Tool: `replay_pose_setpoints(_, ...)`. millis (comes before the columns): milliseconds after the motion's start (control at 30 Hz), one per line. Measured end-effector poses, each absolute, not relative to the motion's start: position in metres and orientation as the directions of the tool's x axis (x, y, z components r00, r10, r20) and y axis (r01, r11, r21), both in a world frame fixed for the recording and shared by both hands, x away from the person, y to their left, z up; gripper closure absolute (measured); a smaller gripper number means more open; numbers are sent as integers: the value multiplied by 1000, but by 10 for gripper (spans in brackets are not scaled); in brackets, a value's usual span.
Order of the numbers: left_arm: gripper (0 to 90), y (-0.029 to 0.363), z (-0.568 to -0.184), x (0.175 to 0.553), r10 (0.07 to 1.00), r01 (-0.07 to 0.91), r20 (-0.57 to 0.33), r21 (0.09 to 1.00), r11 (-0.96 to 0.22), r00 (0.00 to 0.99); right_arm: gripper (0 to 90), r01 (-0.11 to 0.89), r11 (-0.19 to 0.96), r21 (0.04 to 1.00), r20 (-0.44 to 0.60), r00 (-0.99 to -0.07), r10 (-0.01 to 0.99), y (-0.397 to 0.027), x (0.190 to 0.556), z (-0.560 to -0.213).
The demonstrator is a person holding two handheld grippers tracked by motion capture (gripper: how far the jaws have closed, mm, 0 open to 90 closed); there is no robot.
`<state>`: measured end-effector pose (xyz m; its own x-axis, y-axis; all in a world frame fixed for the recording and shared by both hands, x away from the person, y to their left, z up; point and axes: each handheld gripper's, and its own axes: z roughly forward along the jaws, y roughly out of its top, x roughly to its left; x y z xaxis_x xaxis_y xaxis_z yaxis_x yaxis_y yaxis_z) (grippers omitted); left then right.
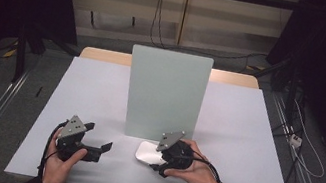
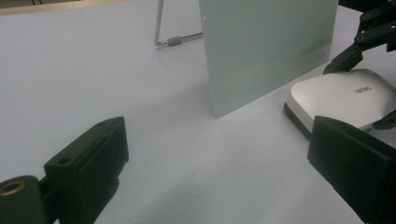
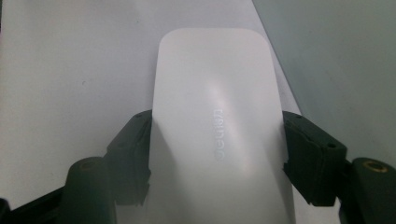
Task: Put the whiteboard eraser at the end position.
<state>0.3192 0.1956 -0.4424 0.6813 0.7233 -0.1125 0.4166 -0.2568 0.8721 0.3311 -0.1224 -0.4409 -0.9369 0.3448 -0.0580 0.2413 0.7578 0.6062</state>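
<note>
Meanwhile, right gripper (image 3: 217, 154) clamps the white mouse (image 3: 217, 116); left gripper (image 2: 219, 163) rests wide apart.

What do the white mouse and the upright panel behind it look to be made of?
White rounded computer mouse: likely smooth plastic, soft sheen, raised lettering on top, dark base edge. Pale grey-green upright rectangular panel: flat, rigid, matte, perhaps frosted plastic or glass; a thin metal wire stand props it.

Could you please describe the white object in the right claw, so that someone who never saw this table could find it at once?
Start at the tall pale panel standing upright in the middle of the white table. At its foot, on the near right side, lies a flat white mouse with rounded corners, and the right claw is shut on its sides. It is the one small glossy white thing there, with faint lettering on top.
</note>
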Motion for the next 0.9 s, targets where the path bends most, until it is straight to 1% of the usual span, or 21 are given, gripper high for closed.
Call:
replay_pose_setpoints(433,52,195,-442,320,724,416,-107,870,-263,682,313,270,733,624,-26,-930,366,-125,333,-444)
replay_pose_setpoints(733,52,195,-442,320,728,420,-111,870,-259,677,300,286,714,639,-23,-920,390,-126,331,-445)
replay_pose_setpoints(833,52,195,-442,320,729,424,-114,869,-257,675,276,298,696,653,-8,-916,400,-128,331,-445)
replay_pose_setpoints(900,52,195,-443,320,729,423,-111,868,-260,676,224,307,684,662,-7,-910,415,-128,331,-444)
